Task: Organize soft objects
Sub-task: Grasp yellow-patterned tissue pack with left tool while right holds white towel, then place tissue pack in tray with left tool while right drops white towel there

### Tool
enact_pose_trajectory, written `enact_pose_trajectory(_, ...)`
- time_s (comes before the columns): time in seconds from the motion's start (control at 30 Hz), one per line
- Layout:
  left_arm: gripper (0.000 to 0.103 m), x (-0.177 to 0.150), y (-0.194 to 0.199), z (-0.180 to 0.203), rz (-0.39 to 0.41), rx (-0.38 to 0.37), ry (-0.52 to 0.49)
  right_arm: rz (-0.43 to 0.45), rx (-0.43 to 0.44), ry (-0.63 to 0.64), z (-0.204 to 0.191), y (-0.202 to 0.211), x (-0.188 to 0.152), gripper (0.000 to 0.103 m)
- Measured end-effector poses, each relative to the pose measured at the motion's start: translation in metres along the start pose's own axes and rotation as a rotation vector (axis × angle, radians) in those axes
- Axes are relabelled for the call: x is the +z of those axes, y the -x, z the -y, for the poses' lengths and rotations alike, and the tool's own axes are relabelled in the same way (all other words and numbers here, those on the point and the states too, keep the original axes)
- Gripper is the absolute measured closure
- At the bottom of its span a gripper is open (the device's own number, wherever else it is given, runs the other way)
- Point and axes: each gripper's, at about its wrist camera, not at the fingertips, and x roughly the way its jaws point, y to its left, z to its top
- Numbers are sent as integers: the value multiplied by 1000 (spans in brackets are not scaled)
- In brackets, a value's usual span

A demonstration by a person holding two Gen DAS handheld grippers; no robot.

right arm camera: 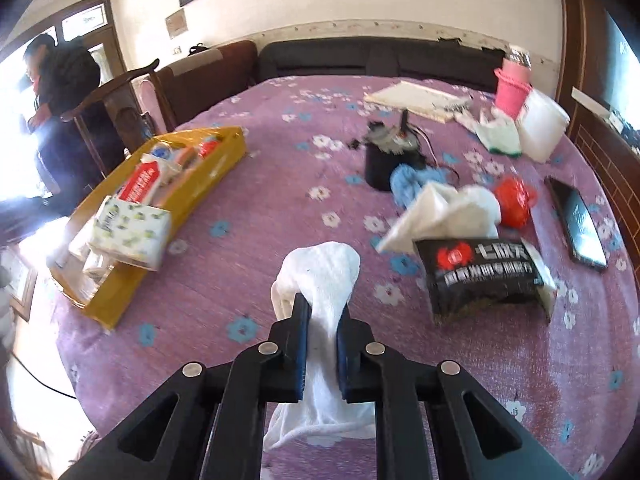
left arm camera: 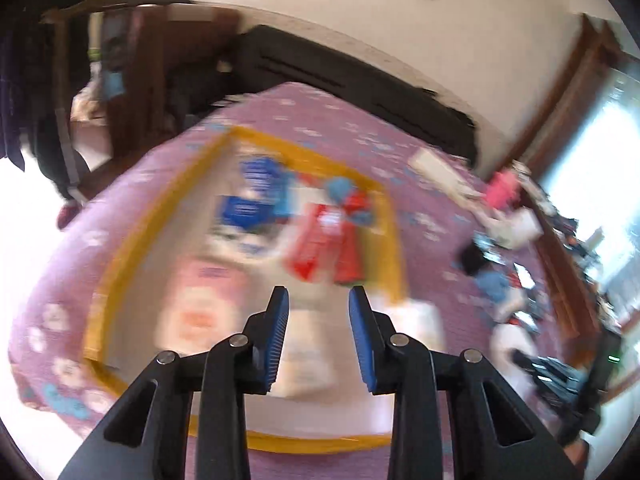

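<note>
Right claw (right arm camera: 323,312) clamped on white sock (right arm camera: 320,272)

Only thing with lettering you can sort of make out is the black tissue pack (right arm camera: 486,276) in the right wrist view: big white Chinese characters next to a red round logo, another white line under it, too smeared for me to read. The red-and-white pack (right arm camera: 142,182) in the yellow box (right arm camera: 224,160) has white print, unreadable, and the left wrist view is all blur
</note>
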Motion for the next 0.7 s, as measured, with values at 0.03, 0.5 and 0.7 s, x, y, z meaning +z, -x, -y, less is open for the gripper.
enact_pose_trajectory(0.03, 73, 0, -1, -8, 0, 30, 8, 1, 3, 6, -4, 0, 3, 90)
enact_pose_trajectory(0.5, 25, -52, -19, 134, -34, -98, -451, -27, 38, -23, -17, -2, 7, 90)
enact_pose_trajectory(0.7, 23, -69, -90, 192, -125, 4, -769, -34, 43, -95, 13, 6, -5, 90)
